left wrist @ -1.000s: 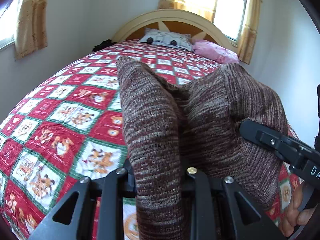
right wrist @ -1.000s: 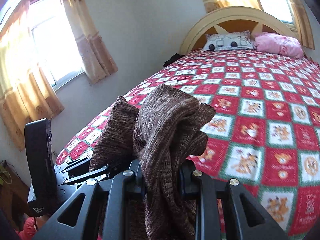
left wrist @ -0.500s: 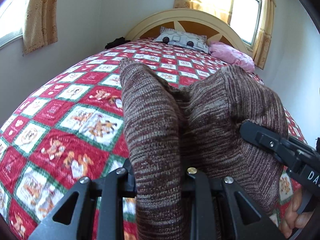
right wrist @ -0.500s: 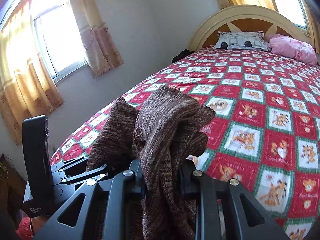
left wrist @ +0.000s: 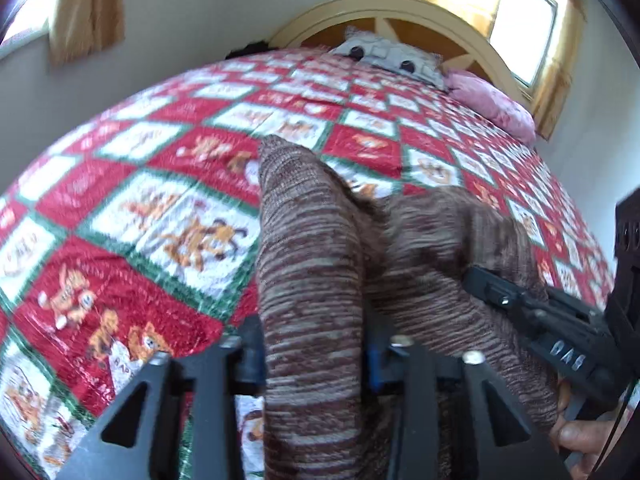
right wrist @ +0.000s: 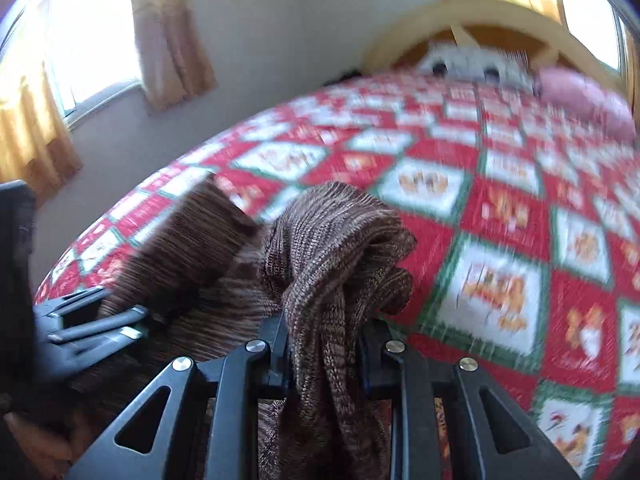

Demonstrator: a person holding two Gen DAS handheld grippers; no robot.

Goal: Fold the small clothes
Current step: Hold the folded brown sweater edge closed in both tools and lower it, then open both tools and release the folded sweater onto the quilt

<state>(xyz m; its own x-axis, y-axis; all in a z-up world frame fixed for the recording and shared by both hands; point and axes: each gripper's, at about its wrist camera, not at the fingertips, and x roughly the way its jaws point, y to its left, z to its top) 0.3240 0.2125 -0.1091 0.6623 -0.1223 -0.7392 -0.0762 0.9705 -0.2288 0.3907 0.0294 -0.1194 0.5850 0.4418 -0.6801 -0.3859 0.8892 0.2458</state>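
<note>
Right tool (right wrist: 326, 354) clamped on bunched brown knit garment (right wrist: 336, 248), fabric spilling over and hanging between its fingers. Left tool (right wrist: 92, 324) at 9 o'clock, pinching same garment's other end; jaw state unclear. Red-and-white checkered quilt (right wrist: 500, 208) blurred across bed. Grey pillow (right wrist: 472, 62) and pink pillow (right wrist: 584, 98) toward 1 o'clock by cream headboard (right wrist: 460, 16). Curtained window (right wrist: 80, 40) at 10 o'clock.

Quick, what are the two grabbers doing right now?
Left gripper: closed on the brown knitted garment.
Right gripper: closed on the same garment.
</note>
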